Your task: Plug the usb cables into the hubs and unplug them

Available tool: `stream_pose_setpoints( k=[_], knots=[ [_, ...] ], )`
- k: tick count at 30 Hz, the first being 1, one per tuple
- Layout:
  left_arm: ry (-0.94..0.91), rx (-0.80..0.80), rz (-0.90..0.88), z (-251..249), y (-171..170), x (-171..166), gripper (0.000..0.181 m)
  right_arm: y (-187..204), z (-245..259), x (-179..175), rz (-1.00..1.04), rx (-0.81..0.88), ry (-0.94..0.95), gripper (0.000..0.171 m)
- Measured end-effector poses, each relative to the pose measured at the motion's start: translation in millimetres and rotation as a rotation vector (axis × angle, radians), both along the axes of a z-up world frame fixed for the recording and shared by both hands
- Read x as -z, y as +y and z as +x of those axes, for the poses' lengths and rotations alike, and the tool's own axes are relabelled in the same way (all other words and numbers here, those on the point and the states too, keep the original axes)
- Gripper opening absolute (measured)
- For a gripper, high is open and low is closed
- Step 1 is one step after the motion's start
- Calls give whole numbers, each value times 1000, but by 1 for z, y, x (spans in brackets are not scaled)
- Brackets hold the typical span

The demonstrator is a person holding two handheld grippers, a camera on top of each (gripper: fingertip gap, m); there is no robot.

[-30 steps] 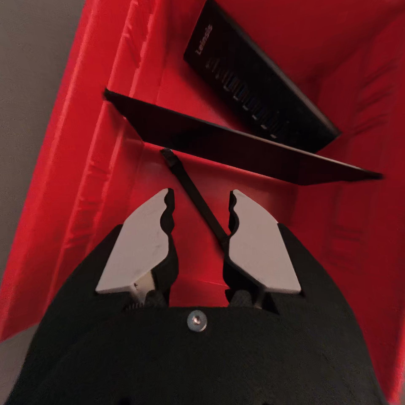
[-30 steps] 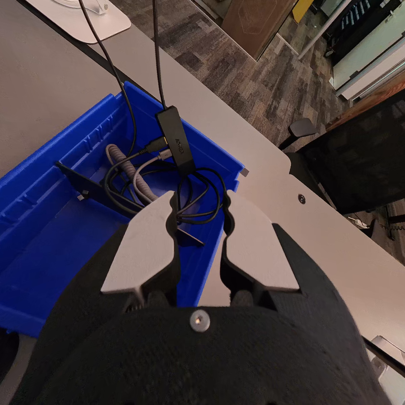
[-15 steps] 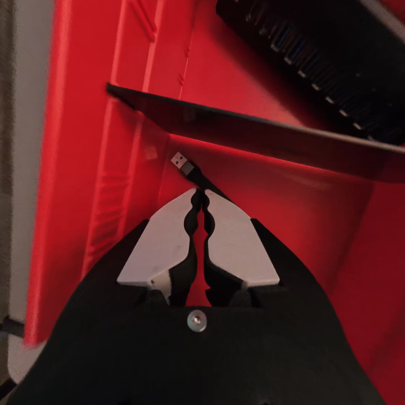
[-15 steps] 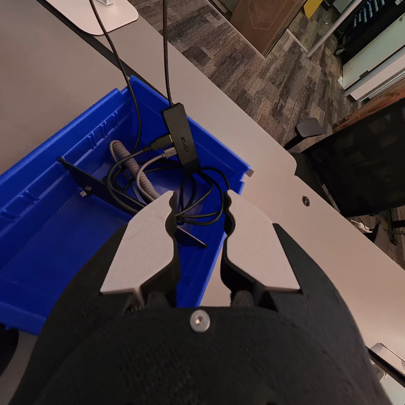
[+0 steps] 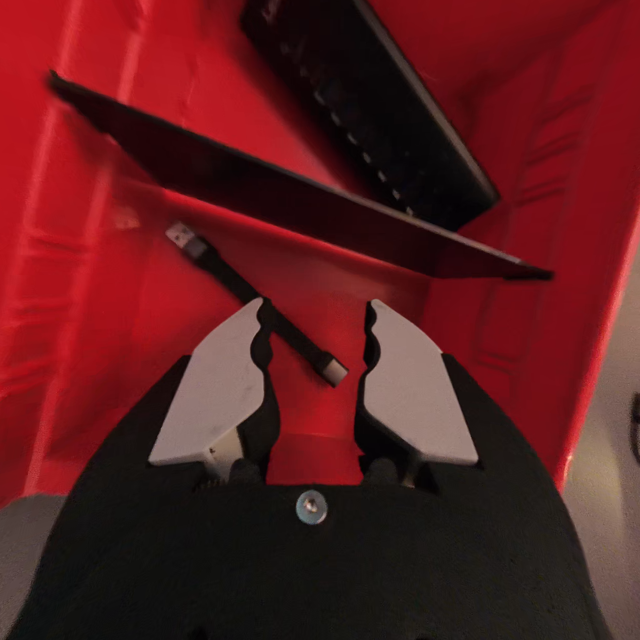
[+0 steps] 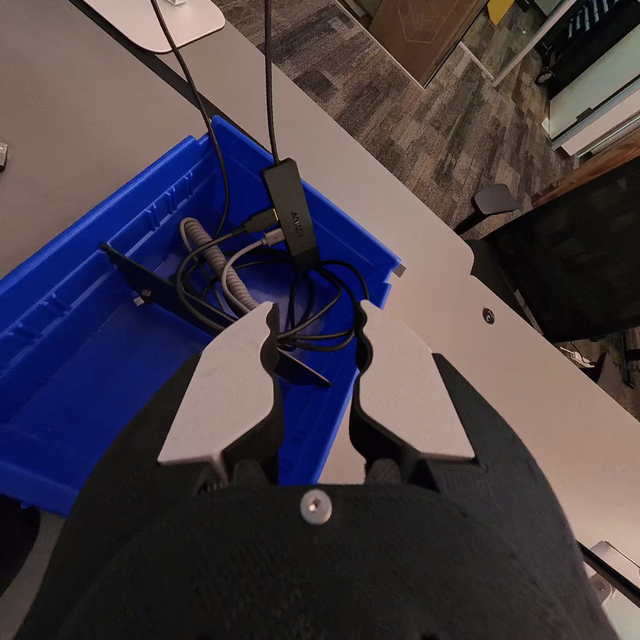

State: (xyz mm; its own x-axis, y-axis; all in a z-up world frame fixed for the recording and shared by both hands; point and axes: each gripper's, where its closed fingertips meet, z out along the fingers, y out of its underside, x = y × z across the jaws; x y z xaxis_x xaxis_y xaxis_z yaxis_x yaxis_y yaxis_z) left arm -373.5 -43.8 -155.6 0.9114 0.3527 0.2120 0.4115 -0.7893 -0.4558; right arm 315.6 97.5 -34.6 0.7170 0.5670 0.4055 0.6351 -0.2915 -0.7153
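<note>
In the left wrist view a short flat black usb cable (image 5: 228, 273) lies on the floor of a red bin (image 5: 86, 311), its silver plug (image 5: 180, 235) at upper left and its other plug (image 5: 334, 372) between my fingers. My left gripper (image 5: 316, 304) is open around it, and its left finger touches or overlaps the cable. A long black hub (image 5: 374, 104) lies beyond a black divider (image 5: 277, 194). In the right wrist view my right gripper (image 6: 316, 308) is open and empty above a blue bin (image 6: 86, 363). A black hub (image 6: 291, 207) leans there with a black plug (image 6: 258, 221) and a grey plug (image 6: 273, 237) in it.
The blue bin holds a coiled grey cable (image 6: 207, 256), loops of black cable and a black divider (image 6: 152, 280). It stands on a grey table (image 6: 69, 104) near its far edge. A white stand base (image 6: 173, 24) lies at the back. A dark chair (image 6: 571, 259) stands past the table. There is about 70 cm between the tips of the two grippers. About 10 cm separates my left fingertips from the long black hub (image 5: 374, 104).
My left gripper was shut on the short cable half a second ago and has opened; the cable now lies loose in the red bin. The right gripper has drifted slightly and stays open.
</note>
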Motion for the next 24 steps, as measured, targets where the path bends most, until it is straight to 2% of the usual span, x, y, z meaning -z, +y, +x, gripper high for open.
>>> stream_pose_setpoints(
  k=[3, 7, 9, 13, 18, 22, 24],
  knots=[
    [72, -17, -111, 2, -22, 9, 64, 1, 1, 1, -4, 6, -13, 43],
    [108, -13, -176, 10, -30, 10, 61, 3, -4, 2, -13, -2, -30, 44],
    [143, 8, -260, 5, -32, 19, 61, 1, -6, 5, -24, -10, -46, 44],
    [95, 17, -379, 6, -32, 38, 57, -3, -5, 5, -28, -13, -48, 44],
    [69, 50, -439, 5, -39, 37, 17, -3, -2, 5, -29, -7, -36, 44],
    [64, 69, -449, 3, -41, 37, 12, -1, -3, 5, -25, -12, -27, 44],
    [134, 98, -476, -3, -43, 34, 11, -1, -3, 4, -20, -15, -23, 44]
  ],
)
